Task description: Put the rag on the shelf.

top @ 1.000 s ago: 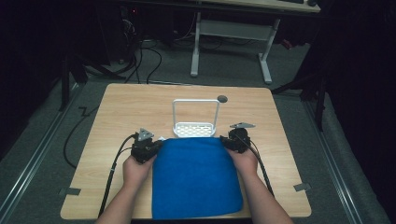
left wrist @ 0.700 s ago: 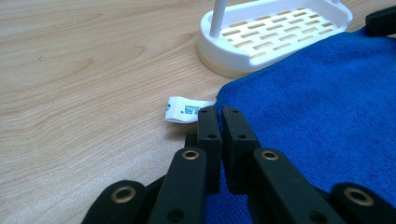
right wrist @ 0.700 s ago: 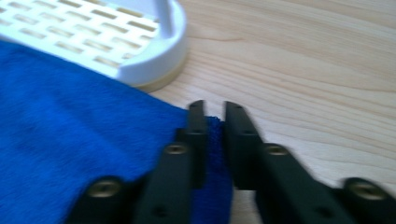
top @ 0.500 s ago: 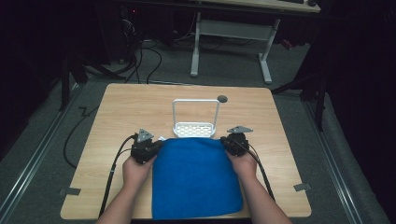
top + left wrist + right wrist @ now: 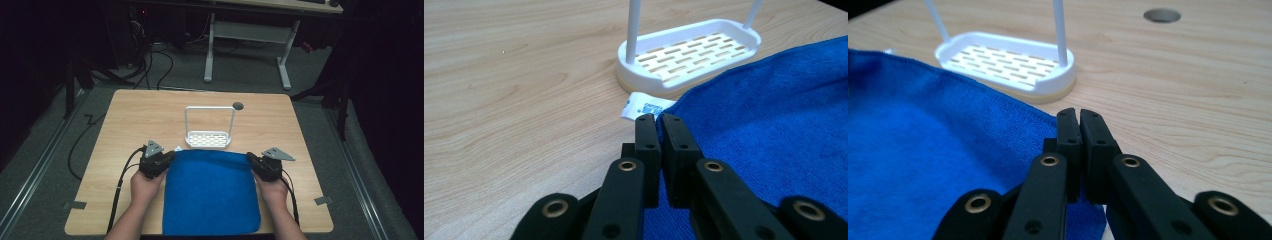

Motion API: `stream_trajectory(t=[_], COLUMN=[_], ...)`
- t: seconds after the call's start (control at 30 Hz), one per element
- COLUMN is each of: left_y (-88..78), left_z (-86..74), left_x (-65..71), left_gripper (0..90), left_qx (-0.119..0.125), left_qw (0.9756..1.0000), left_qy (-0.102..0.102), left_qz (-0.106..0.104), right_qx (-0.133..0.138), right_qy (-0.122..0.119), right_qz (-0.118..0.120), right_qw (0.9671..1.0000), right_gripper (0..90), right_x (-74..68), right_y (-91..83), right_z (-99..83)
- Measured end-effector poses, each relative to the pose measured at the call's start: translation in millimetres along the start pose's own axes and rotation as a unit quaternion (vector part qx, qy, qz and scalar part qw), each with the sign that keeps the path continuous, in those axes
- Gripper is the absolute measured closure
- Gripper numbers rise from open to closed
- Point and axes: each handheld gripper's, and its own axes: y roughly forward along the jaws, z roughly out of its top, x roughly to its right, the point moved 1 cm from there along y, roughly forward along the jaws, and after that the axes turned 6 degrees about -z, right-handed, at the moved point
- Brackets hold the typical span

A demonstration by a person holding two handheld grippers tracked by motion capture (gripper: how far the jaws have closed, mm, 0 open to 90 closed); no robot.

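Observation:
A blue towel (image 5: 210,195) lies flat on the wooden table (image 5: 135,115), reaching to the near edge. My left gripper (image 5: 169,157) is shut on its far left corner, beside a small white label (image 5: 644,106). In the left gripper view the jaws (image 5: 658,119) are pressed together with blue cloth (image 5: 774,125) between them. My right gripper (image 5: 251,160) is shut on the towel's far right corner. Its jaws (image 5: 1079,114) meet over the towel's edge (image 5: 923,150) in the right gripper view.
A white slotted rack (image 5: 209,137) with a tall hoop handle stands just beyond the towel's far edge, close to both grippers (image 5: 689,52) (image 5: 1008,60). A round cable hole (image 5: 238,105) lies behind it. Bare wood extends on either side of the towel.
My right gripper has moved right and a little toward the near edge, and the towel's far right corner has moved with it. The left gripper has stayed put.

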Motion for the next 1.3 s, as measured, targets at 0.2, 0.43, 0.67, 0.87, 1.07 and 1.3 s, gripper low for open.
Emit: stream_trajectory(t=[0.2, 0.43, 0.67, 0.87, 1.07, 1.3], left_y=[-4.4, -7.2, -11.1, -19.1, -29.1, -36.8], left_z=[0.6, 1.3, 3.3, 8.8, 17.9, 29.6], left_x=[3.1, 3.2, 2.8, 5.5, 9.5, 9.8], left_gripper=[86.7, 86.9, 87.1, 87.6, 87.6, 87.9], left_qx=[0.013, 0.017, 0.028, 0.043, 0.07, 0.089], left_qw=[0.9999, 0.9998, 0.9995, 0.9988, 0.9972, 0.9958], left_qy=[0.007, 0.012, 0.01, 0.022, 0.025, 0.021], left_qz=[-0.001, -0.006, -0.007, -0.001, -0.001, -0.003], right_qx=[0.028, 0.031, 0.035, 0.05, 0.075, 0.1], right_qy=[0.006, 0.003, 0.003, 0.005, -0.001, -0.003], right_qz=[0.006, 0.007, 0.009, 0.009, 0.005, 0.0], right_qw=[0.9996, 0.9995, 0.9993, 0.9987, 0.9972, 0.995], right_gripper=[88.4, 88.4, 88.5, 88.5, 88.5, 88.7], right_x=[-1.3, -3.9, -3.6, -3.5, -6.6, -6.4], right_y=[-17.4, -18.7, -20.9, -26.8, -35.1, -43.3], right_z=[3.7, 3.1, 4.2, 8.1, 16.2, 33.0])
